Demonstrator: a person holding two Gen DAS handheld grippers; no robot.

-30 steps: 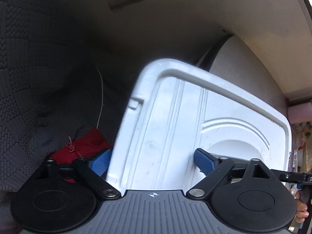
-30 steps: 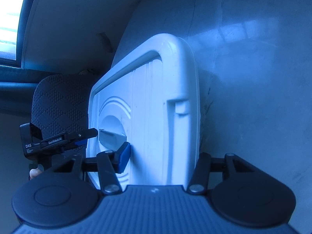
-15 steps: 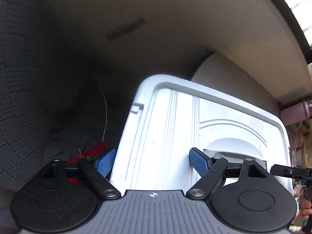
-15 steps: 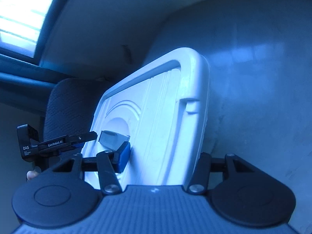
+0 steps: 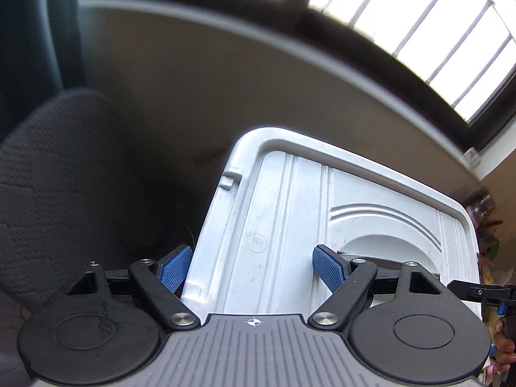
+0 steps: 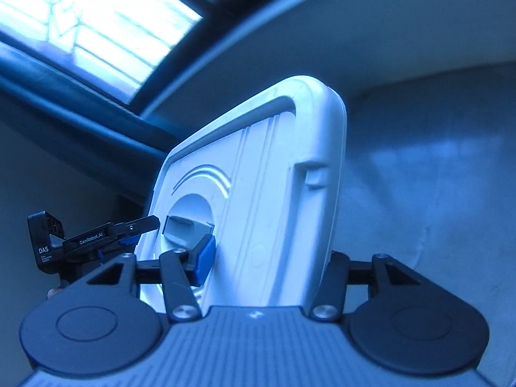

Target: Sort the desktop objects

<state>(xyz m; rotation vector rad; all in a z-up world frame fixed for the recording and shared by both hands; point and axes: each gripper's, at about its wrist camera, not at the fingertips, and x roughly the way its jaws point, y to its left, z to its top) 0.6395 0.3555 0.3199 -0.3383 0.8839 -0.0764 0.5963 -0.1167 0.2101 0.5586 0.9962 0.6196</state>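
Gripping opposite sides, both grippers are clamping the white plastic lid (image 5: 290,225). The left gripper (image 5: 251,267) is pinching one edge. The right gripper (image 6: 267,258) is squeezing the other.

We find open air above the white lid (image 5: 322,213). A dark chair back (image 5: 64,177) crowds its left side, and the wall under the window (image 5: 403,25) closes the far side.
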